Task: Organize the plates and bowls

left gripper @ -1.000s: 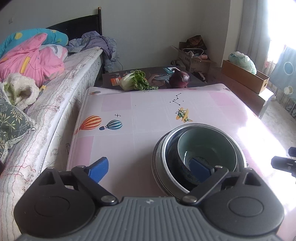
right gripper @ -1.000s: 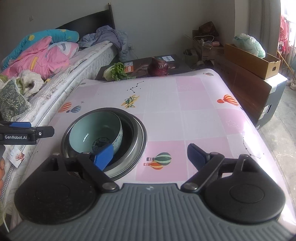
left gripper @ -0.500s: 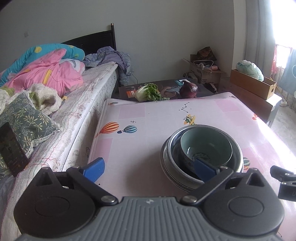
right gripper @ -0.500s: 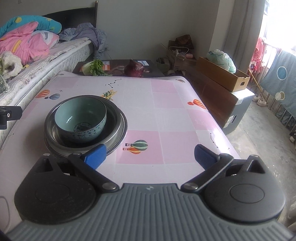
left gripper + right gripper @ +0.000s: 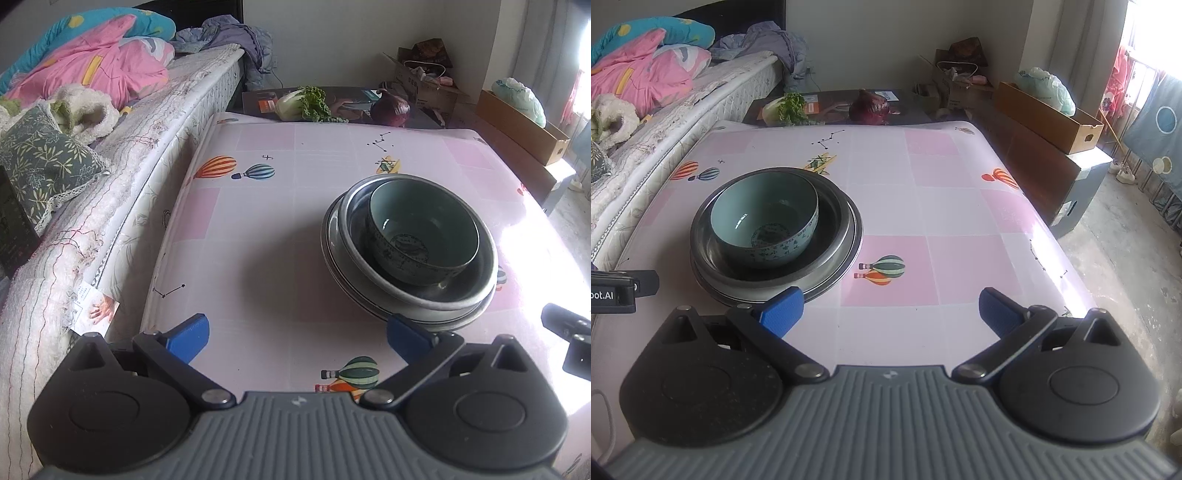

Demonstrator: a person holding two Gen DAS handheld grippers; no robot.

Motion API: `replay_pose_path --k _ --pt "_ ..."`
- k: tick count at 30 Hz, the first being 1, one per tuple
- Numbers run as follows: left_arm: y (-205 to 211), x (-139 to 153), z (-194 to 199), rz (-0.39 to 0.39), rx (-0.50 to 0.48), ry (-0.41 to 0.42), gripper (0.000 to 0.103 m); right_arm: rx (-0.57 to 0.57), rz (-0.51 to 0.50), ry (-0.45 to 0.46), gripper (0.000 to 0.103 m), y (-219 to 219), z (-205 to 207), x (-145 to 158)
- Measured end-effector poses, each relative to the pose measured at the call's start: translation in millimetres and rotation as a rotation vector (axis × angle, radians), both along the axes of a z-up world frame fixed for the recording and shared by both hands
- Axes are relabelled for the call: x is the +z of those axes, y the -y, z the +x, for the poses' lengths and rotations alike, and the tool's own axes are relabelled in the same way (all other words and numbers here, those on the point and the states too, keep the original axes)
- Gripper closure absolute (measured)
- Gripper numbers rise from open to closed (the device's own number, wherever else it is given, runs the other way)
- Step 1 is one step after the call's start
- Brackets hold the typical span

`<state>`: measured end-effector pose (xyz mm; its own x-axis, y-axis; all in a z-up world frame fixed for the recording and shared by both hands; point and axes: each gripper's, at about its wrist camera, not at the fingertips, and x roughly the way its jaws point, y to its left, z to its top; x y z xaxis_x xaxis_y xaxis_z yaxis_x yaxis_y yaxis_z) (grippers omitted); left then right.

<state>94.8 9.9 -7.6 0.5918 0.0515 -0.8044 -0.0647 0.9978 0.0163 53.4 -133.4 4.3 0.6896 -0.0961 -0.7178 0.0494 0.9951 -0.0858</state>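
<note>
Dishes are stacked on the table (image 5: 258, 236): a celadon bowl (image 5: 423, 236) is nested inside a wide steel bowl (image 5: 461, 295), and that is seated on a plate (image 5: 334, 258) whose rim is seen just under it. From the right wrist view the stack (image 5: 775, 236) is placed left of centre, with a broad stretch of bare pink-checked cloth left open to its right, out to the rounded table edge and the floor (image 5: 1126, 258) beyond. Bare cloth is also seen in front of the stack and behind it, up to the far edge, where a cabbage (image 5: 783, 109) and a red onion (image 5: 870, 107) are set on a lower dark surface. On the left, the table edge is pressed close against a bed (image 5: 110, 177), so little room is offered on that side. The left gripper (image 5: 295, 334) is held low over the near edge, jaws released and spread wide, nothing caught between them; its right fingertip (image 5: 406, 338) is seen just in front of the plate rim, though contact cannot be judged. The right gripper (image 5: 890, 314) is likewise spread wide and empty, its left fingertip (image 5: 781, 310) close by the near rim of the stack. Along the right side a wooden unit with a cardboard box (image 5: 1049, 114) is stood apart from the table.
</note>
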Motion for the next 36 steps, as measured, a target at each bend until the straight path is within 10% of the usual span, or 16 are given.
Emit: replay_pose_path --k 36 --pt "18 -12 12 0.081 -0.011 -0.091 0.0 -0.007 0.111 -0.05 0.001 10 13 -14"
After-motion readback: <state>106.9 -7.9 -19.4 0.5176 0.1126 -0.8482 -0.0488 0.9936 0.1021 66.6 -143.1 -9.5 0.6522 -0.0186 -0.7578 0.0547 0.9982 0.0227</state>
